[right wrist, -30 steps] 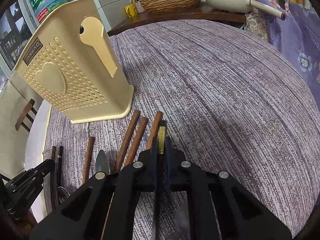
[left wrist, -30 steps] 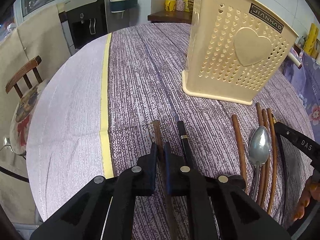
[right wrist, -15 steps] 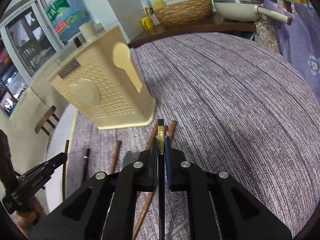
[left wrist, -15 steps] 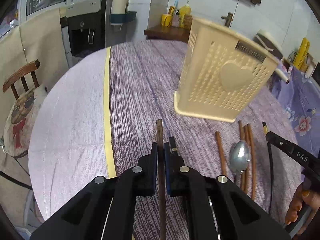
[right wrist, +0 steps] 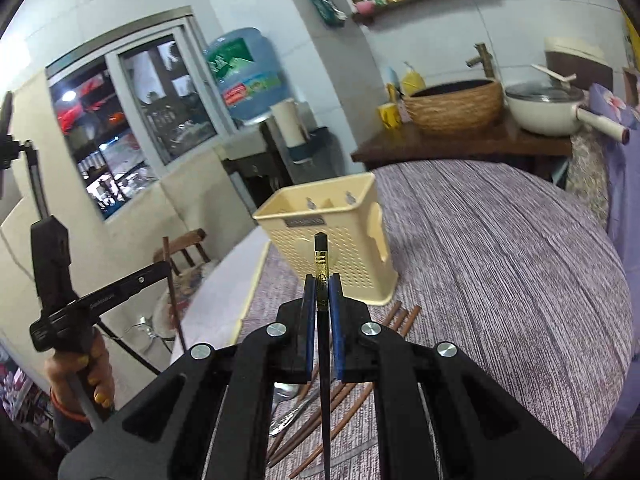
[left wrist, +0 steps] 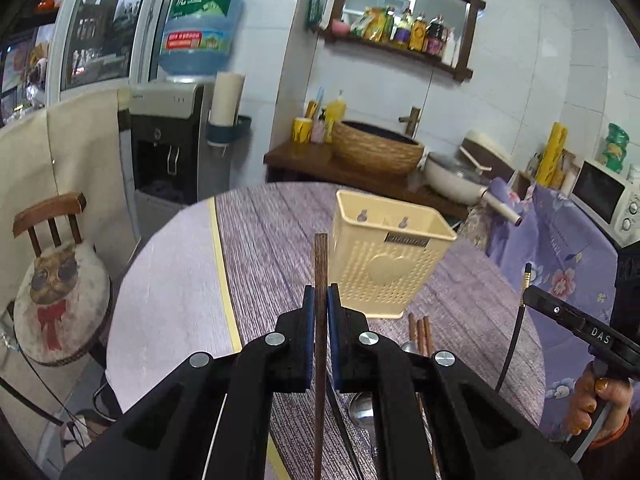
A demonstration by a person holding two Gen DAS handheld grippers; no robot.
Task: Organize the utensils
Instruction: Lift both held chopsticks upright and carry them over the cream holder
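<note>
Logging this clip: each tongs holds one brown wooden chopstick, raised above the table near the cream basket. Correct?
Not quite. Only the left tongs holds a brown chopstick. The right tongs holds a black chopstick with a gold band, as the right wrist view shows. The rest stands.

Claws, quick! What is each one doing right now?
Left claw: shut on brown chopstick.
Right claw: shut on black chopstick.

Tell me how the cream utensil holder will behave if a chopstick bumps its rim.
The cream utensil holder looks like thin perforated plastic and appears empty, so probably light. It stands tall on a small base, so a rim knock may tip or slide it across the tablecloth.
</note>
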